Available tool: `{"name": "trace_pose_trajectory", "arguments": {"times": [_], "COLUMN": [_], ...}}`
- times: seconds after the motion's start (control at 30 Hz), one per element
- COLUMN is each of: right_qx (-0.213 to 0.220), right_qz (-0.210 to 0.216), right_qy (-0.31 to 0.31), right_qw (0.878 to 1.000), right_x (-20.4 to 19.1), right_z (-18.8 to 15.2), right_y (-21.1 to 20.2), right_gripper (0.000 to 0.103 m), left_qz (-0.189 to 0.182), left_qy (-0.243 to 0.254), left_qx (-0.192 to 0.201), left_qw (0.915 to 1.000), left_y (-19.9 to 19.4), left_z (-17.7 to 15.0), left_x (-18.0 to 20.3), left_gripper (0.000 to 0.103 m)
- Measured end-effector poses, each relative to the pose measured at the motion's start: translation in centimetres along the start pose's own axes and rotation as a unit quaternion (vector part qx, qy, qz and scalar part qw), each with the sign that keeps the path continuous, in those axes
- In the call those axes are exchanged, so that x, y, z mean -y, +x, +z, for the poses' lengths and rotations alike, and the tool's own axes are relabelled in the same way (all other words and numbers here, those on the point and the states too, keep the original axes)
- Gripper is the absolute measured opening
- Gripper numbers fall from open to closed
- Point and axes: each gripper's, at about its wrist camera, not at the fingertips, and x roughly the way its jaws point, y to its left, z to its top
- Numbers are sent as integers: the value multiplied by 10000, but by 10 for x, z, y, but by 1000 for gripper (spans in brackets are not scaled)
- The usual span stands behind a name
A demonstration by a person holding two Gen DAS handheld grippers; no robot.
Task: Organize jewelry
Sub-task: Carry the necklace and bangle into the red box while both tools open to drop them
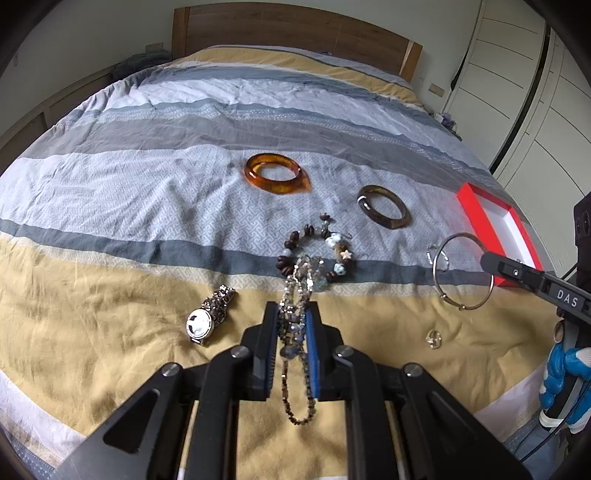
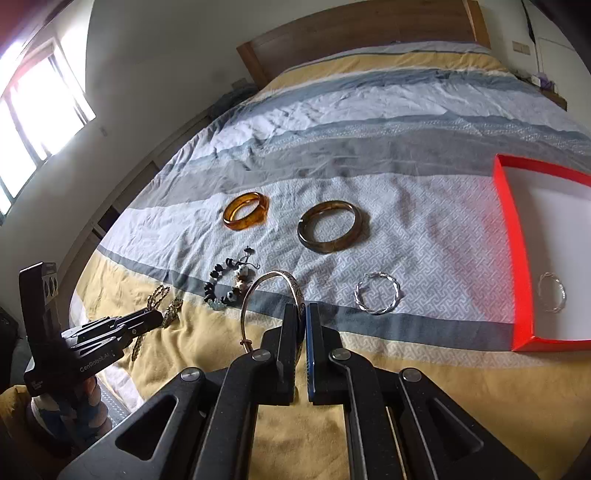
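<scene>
My left gripper [image 1: 292,308] is shut on a beaded chain necklace [image 1: 295,369] that hangs in loops above the yellow stripe of the bedspread. My right gripper [image 2: 306,308] is shut on a thin silver bangle [image 2: 255,291], held above the bed; it also shows in the left wrist view [image 1: 461,273]. On the bed lie an amber bangle [image 2: 245,210], a dark brown bangle [image 2: 330,230], a beaded bracelet [image 1: 317,258], a twisted silver bangle [image 2: 377,297], a wristwatch [image 1: 208,319] and a small ring [image 1: 433,339]. The red tray [image 2: 517,258] holds another twisted silver bangle [image 2: 552,297].
The striped bedspread [image 1: 129,184] covers the whole bed, with a wooden headboard [image 1: 295,33] at the far end. White wardrobe doors [image 1: 535,92] stand to the right and a window [image 2: 33,110] to the left.
</scene>
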Motion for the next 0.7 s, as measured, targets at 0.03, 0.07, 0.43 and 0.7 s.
{"name": "trace_pose_trajectory", "arguments": {"times": [0.03, 0.07, 0.43, 0.7], "right_qx": [59, 120, 720, 1016], "right_qz": [-20, -49, -472, -938], "right_qy": [-13, -21, 209, 642], "right_qw": [10000, 9999, 9961, 9883], "right_x": [-1, -2, 30, 104], "right_z": [1, 1, -6, -12], "right_y": [-8, -17, -109, -156], "right_gripper": [5, 5, 5, 5], "left_qz": [-1, -4, -223, -698], "left_qy": [14, 34, 485, 895], "left_qx": [46, 91, 311, 220], "left_qw": [10000, 10000, 9981, 9933], "left_y": [-6, -12, -49, -25], "left_z": [1, 2, 14, 38], "left_x": [2, 5, 63, 147], "left_gripper": [13, 13, 13, 13]}}
